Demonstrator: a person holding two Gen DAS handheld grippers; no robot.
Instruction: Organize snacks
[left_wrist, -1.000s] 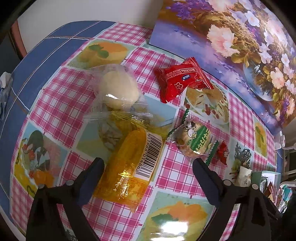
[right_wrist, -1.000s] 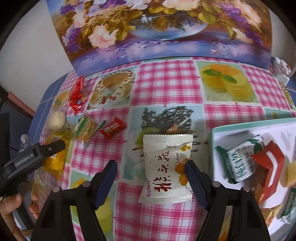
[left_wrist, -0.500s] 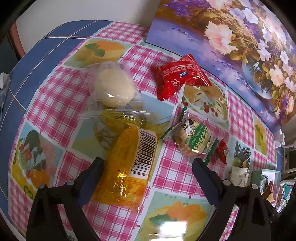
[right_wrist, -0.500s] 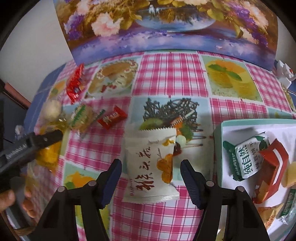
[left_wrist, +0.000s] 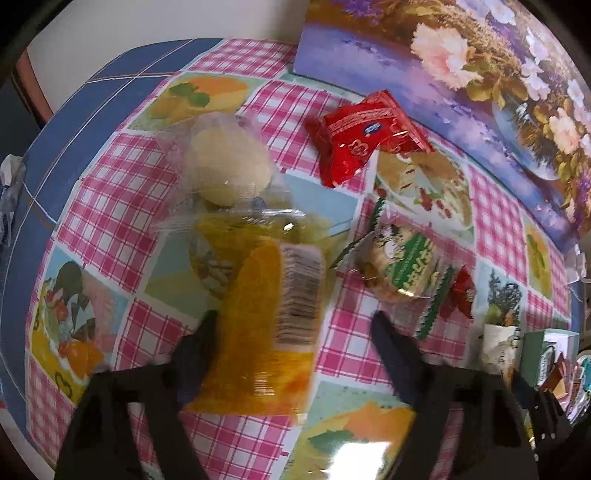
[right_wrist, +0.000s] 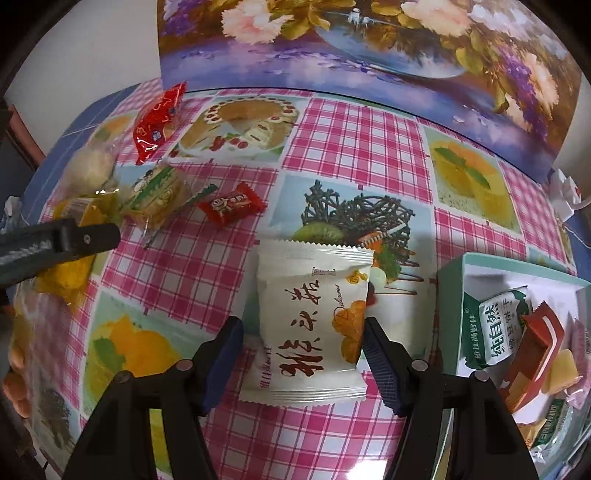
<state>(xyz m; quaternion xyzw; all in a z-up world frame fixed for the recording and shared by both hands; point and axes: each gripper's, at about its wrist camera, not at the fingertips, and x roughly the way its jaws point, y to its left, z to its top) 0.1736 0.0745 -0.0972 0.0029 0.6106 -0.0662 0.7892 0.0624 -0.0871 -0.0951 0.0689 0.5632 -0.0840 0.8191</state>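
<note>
A yellow snack packet (left_wrist: 266, 314) with a barcode label lies on the checked tablecloth between the fingers of my left gripper (left_wrist: 293, 317). The jaws are closing: the left finger is at the packet's side, and the right finger stands apart from it. A white snack packet (right_wrist: 310, 325) with red lettering lies flat between the fingers of my right gripper (right_wrist: 302, 323), whose pads touch both its edges. To the right stands a teal-rimmed box (right_wrist: 452, 295) holding several wrapped snacks.
Near the yellow packet lie a pale bun in clear wrap (left_wrist: 225, 166), a red packet (left_wrist: 365, 136), a green-and-white biscuit (left_wrist: 399, 266) and a small red candy (left_wrist: 463, 291). A flower painting (right_wrist: 369, 48) leans at the back. The table edge curves at left.
The left jaws have narrowed around the yellow packet. The right gripper has sunk and rolled over the white packet, and its fingers have drawn in to the packet's edges.
</note>
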